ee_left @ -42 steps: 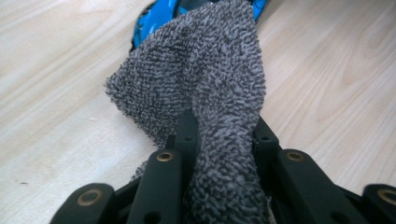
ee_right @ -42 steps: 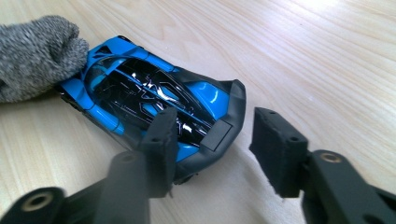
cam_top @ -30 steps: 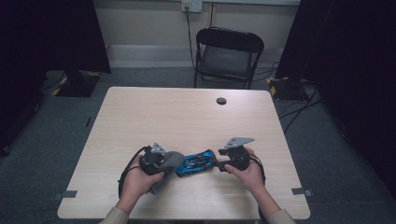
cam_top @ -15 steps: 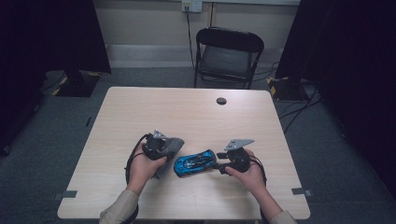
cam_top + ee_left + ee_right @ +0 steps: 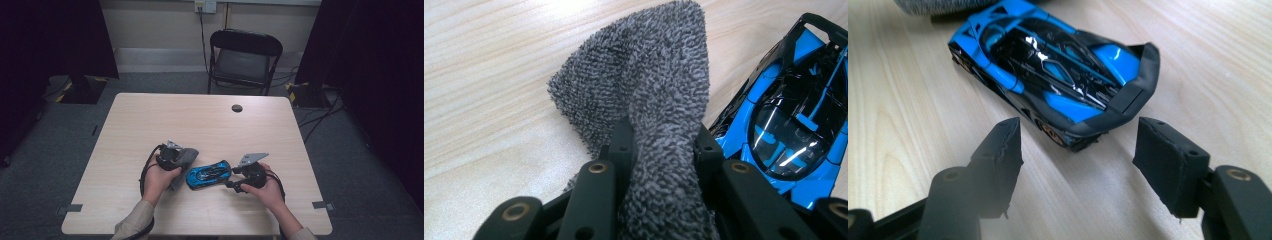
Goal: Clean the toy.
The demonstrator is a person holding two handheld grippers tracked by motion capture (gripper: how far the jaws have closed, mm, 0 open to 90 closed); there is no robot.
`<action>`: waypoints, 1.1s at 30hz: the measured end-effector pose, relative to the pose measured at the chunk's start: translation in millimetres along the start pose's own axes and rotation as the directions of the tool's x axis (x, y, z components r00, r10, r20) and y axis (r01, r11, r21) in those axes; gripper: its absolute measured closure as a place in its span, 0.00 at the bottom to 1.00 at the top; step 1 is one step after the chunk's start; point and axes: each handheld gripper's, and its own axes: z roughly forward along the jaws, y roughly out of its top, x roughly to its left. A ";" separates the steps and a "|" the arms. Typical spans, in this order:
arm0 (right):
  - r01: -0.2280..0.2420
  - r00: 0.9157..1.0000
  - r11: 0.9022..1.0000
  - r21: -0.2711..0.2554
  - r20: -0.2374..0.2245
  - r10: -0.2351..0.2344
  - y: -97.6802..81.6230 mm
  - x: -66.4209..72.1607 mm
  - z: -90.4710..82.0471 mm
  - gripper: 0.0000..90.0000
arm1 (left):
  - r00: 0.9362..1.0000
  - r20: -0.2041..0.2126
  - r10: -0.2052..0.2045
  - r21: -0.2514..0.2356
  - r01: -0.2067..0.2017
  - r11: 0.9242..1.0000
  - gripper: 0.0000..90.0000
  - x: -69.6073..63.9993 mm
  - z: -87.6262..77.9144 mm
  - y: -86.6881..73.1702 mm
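Our left gripper [image 5: 663,150] pinches the fluffy grey cloth [image 5: 644,90]. Our right gripper [image 5: 1078,150], just opened, stands empty behind the shiny blue toy car [image 5: 1048,65]. We should wipe softly.

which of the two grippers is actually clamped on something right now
The left gripper: its jaws pinch the grey cloth. The right gripper stands open, its pads apart behind the blue toy car, touching nothing.
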 end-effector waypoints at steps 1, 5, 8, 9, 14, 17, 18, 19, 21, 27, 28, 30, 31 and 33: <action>0.003 1.000 1.000 0.002 0.002 -0.003 -0.1 0.2 0.9 0.40 | 1.000 0.000 0.000 0.000 0.000 1.000 0.78 0.0 0.0 0.0; 0.002 1.000 1.000 0.009 0.008 -0.002 -0.5 0.0 2.9 0.41 | 1.000 0.020 0.009 -0.002 -0.009 1.000 0.78 -1.2 0.9 0.0; 0.010 1.000 1.000 0.027 0.018 -0.010 -2.1 -0.6 6.7 0.42 | 0.999 0.037 0.012 -0.002 -0.012 1.000 0.78 -2.9 1.7 -0.2; 0.009 1.000 1.000 0.027 0.015 -0.010 -2.4 -0.7 7.5 0.43 | 0.999 0.042 0.015 0.002 -0.015 1.000 0.78 -3.3 1.8 -0.2; 0.015 1.000 1.000 0.022 0.019 -0.016 -1.6 0.6 10.2 0.49 | 0.998 0.064 0.018 0.013 -0.019 1.000 0.78 -5.6 2.2 1.0; 0.026 0.999 0.999 0.028 0.023 -0.027 -0.6 1.3 10.9 0.49 | 0.997 0.070 0.021 0.017 -0.023 1.000 0.79 -5.4 1.5 1.0; 0.039 0.999 0.999 0.032 0.033 -0.040 0.0 1.7 11.1 0.51 | 0.996 0.086 0.011 0.021 -0.013 1.000 0.79 -4.9 0.7 0.5; 0.040 0.999 0.999 0.032 0.031 -0.041 0.0 1.4 11.1 0.52 | 0.996 0.090 0.011 0.023 -0.013 1.000 0.79 -4.9 0.3 0.2; 0.044 0.999 0.999 0.032 0.030 -0.045 0.0 1.2 11.1 0.52 | 0.996 0.092 0.012 0.023 -0.014 1.000 0.79 -4.9 0.0 -0.1; 0.053 0.998 0.998 0.032 0.031 -0.054 0.1 0.8 11.4 0.52 | 0.995 0.099 0.017 0.031 -0.020 0.999 0.79 -7.4 -1.4 -0.1; 0.053 0.998 0.998 0.031 0.031 -0.054 0.0 0.7 11.4 0.52 | 0.995 0.098 0.019 0.030 -0.022 0.999 0.79 -7.4 -1.6 -0.2; 0.054 0.998 0.998 0.032 0.031 -0.055 0.1 0.8 11.4 0.52 | 0.995 0.098 0.023 0.029 -0.026 0.999 0.79 -7.9 -2.1 -0.8; 0.055 0.998 0.998 0.032 0.032 -0.056 0.1 0.9 11.5 0.52 | 0.995 0.098 0.024 0.029 -0.027 0.999 0.79 -8.1 -2.6 -1.3; 0.057 0.998 0.998 0.032 0.031 -0.058 0.1 1.1 11.6 0.52 | 0.994 0.100 0.031 0.032 -0.035 0.999 0.79 -8.5 -3.9 -2.1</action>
